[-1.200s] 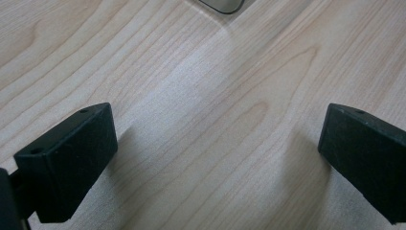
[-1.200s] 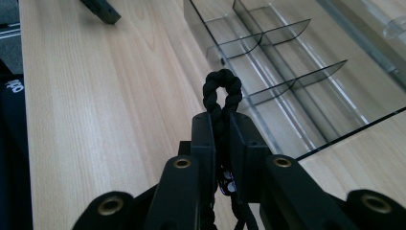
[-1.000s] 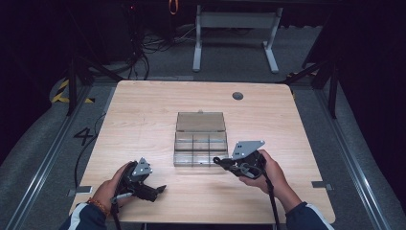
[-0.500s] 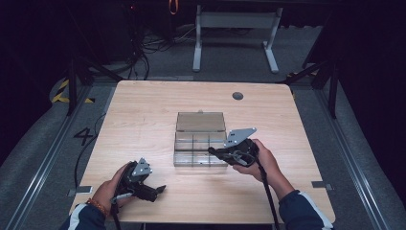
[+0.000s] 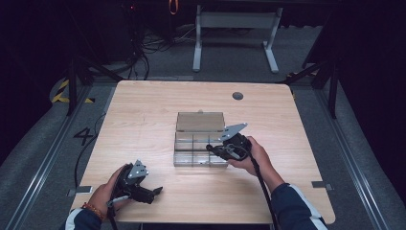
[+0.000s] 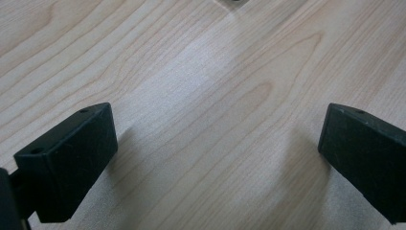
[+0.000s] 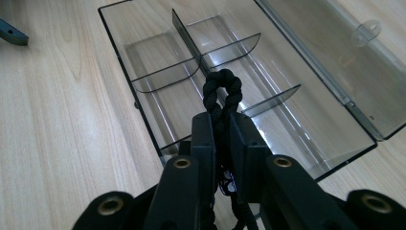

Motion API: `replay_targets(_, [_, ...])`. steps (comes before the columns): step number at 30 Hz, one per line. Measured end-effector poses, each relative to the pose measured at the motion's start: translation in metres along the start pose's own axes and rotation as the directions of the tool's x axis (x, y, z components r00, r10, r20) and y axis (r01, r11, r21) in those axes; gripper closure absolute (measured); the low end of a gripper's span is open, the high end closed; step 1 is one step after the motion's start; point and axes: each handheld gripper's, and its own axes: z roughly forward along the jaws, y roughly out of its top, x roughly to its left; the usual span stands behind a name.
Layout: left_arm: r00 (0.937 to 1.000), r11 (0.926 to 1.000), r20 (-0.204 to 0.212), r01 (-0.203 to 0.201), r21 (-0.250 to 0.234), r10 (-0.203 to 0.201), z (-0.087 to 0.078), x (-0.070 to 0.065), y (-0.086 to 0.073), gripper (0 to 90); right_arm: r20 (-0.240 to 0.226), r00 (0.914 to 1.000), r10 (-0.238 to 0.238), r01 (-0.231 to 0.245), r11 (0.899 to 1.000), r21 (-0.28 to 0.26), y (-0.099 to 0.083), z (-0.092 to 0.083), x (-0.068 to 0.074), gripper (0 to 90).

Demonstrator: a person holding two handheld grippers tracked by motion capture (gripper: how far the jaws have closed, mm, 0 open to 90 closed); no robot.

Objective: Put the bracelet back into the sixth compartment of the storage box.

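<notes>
Your right gripper [image 7: 220, 125] has come in from the box's right side and now hangs over the near compartments of the clear organizer box [image 5: 198, 143]. It's clenched on a black braided cord [image 7: 221, 93]; the cord's loop sticks out past the jaw tips, above the box's centre divider, not yet touching the bottom as far as I can tell. Box lid [image 5: 200, 121] lies flat open on the far side of the box, so nothing blocks the drop. Reads as the carry nearly done, placement not done. Your left gripper [image 5: 143, 188] sits on the table [image 5: 143, 115] well to the near-left of the box, jaws spread, nothing between them.
</notes>
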Motion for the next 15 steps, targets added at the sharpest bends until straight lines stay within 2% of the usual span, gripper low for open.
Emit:
replay_targets(6, [1.0000, 1.0000, 0.002, 0.000, -0.001, 0.000, 0.000, 0.000, -0.001, 0.1, -0.003, 0.9999, 0.013, -0.013, 1.000, 0.008, -0.002, 0.005, -0.003, 81.6])
replay_targets(15, [1.0000, 1.0000, 0.003, 0.001, -0.002, -0.001, 0.000, 0.000, -0.001, 0.2, -0.010, 0.9997, 0.022, -0.022, 0.999, 0.047, -0.008, 0.017, -0.004, 81.5])
